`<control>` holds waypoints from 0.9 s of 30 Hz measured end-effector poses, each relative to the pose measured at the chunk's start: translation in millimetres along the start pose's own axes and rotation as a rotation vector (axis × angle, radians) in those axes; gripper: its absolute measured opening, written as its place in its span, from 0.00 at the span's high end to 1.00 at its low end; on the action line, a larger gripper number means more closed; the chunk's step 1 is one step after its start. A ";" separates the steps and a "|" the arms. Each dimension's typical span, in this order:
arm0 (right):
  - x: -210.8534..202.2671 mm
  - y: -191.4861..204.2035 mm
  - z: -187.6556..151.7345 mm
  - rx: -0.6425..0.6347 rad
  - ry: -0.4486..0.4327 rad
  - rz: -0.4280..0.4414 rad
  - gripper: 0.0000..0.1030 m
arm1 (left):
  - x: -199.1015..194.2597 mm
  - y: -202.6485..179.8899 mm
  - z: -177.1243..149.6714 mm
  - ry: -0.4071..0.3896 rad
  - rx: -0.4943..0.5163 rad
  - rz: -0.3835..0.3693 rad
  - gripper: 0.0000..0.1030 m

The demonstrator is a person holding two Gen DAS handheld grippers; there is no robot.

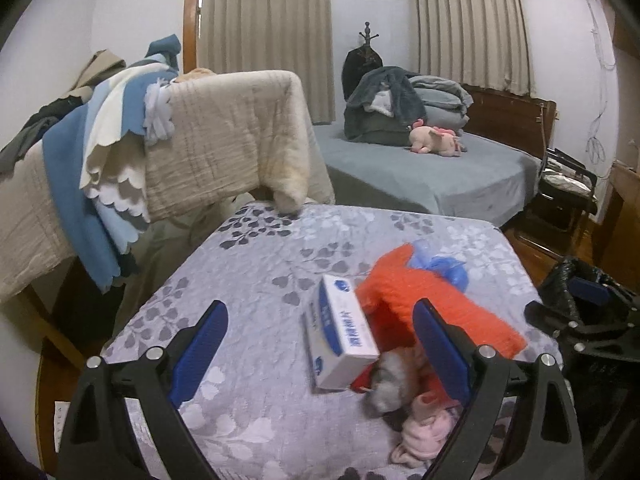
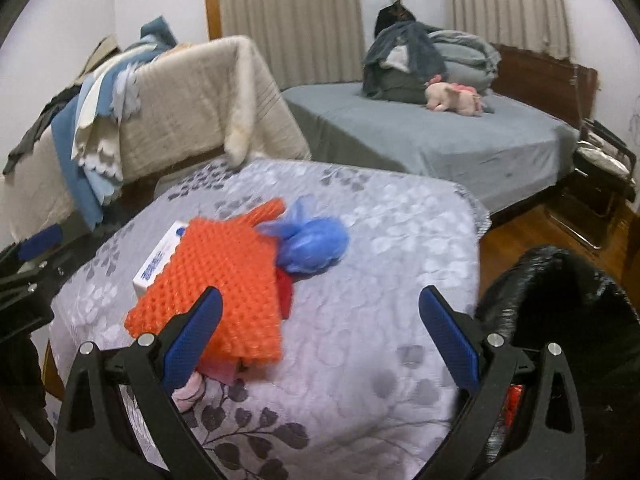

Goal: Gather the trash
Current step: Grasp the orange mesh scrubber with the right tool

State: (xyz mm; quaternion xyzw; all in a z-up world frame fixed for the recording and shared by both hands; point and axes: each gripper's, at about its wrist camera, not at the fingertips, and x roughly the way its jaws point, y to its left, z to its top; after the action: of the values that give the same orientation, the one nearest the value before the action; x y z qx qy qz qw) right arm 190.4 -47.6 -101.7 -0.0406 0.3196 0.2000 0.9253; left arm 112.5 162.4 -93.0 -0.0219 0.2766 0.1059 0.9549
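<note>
The bed (image 1: 280,272) with the grey leaf-print cover is filling the lower middle of both views, and the trash is lying on it. A second bed (image 1: 432,168) in plain grey is sitting in the upper right, carrying folded bedding (image 1: 404,104) and a pink plush (image 1: 436,142). A rack (image 1: 224,136) draped in beige and blue cloth is standing at the left, its hanging corner touching the leaf-print cover. A black bin bag (image 2: 560,312) is gaping at the right edge, just beside the bed over the wooden floor.

The orange wrap (image 2: 212,284) is lying in the middle of the trash pile, partly over the white box (image 1: 340,336), which is tilting against it. A blue bag (image 2: 308,240) is bunching up just behind the wrap, touching it. Pink cloth (image 1: 424,428) and something grey and fluffy are poking out from under the wrap at the near edge.

The left gripper (image 1: 320,344) is hovering with its fingers spread wide, the box and part of the wrap sitting between them, no pad pressing on either. The right gripper (image 2: 320,340) is likewise gaping wide, its left finger (image 2: 196,336) overlapping the wrap's near corner in the picture; bare cover is showing between the fingers.
</note>
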 end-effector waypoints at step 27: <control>46.2 29.8 -14.6 -0.020 0.173 0.238 0.63 | 18.3 15.3 -19.0 0.044 -0.035 0.013 0.11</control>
State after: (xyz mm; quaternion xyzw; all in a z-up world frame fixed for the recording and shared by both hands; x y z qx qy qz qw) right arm 203.3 -7.3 -139.7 -0.0286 0.3987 0.3071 0.8636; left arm 114.4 178.9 -118.6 -0.0393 0.2955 0.1166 0.9474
